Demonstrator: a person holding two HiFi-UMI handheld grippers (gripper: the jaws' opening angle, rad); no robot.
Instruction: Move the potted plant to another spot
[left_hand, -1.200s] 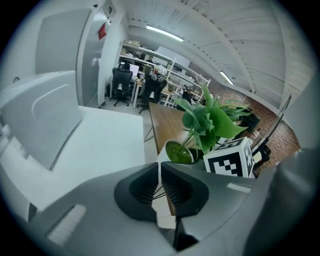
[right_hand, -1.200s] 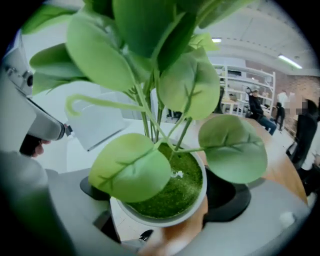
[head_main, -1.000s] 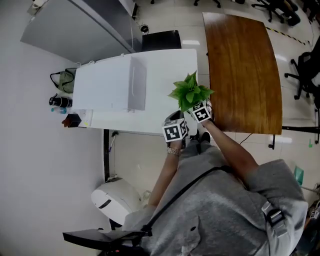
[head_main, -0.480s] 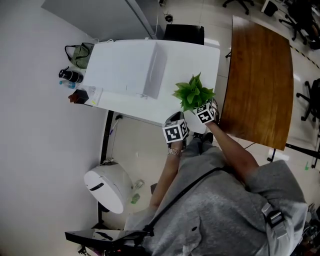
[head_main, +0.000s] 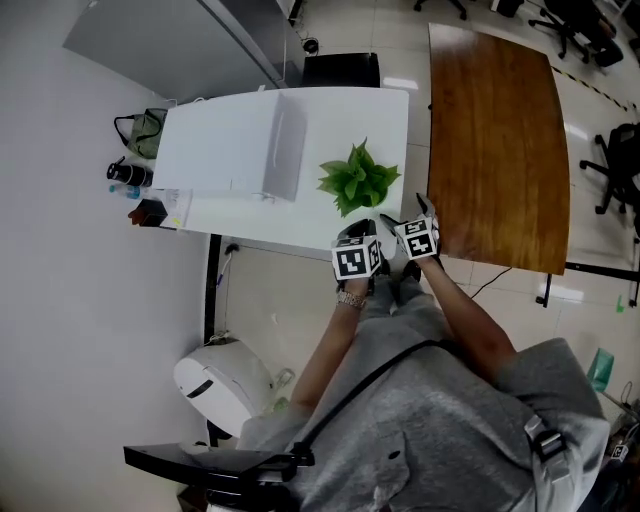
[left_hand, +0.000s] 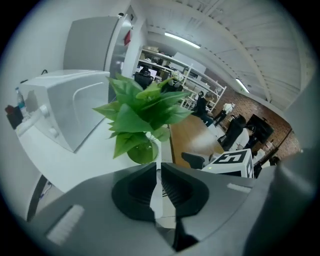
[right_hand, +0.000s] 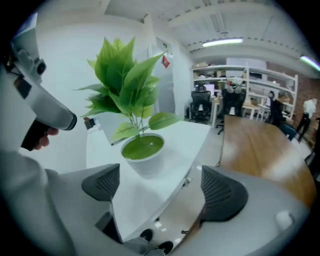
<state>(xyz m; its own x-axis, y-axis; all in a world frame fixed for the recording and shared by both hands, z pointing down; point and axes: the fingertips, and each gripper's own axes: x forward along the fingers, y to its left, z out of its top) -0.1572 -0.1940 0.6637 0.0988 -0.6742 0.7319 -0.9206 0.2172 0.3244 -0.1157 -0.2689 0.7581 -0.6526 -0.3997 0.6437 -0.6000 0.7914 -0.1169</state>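
Note:
The potted plant (head_main: 357, 180), green leaves in a small white pot, stands upright on the white table (head_main: 230, 215) near its front edge. In the left gripper view the pot (left_hand: 142, 152) sits just beyond my left gripper (left_hand: 159, 175), whose jaws are shut with nothing in them. From the right gripper view the pot (right_hand: 145, 152) stands ahead of my right gripper (right_hand: 165, 187). Its jaws are wide and closing, with nothing between them. Seen from the head, both grippers (head_main: 355, 240) (head_main: 405, 222) hover off the table's front edge, apart from the plant.
A white box-shaped unit (head_main: 280, 150) lies on the table left of the plant. Bottles (head_main: 125, 175) and a bag (head_main: 140, 130) sit at the table's left end. A brown wooden table (head_main: 490, 130) adjoins on the right, with office chairs (head_main: 615, 170) beyond. A white round bin (head_main: 220, 385) stands on the floor.
The plant, earlier right at the right gripper near the table's right corner, now stands free further left on the table. Both grippers have drawn back from it.

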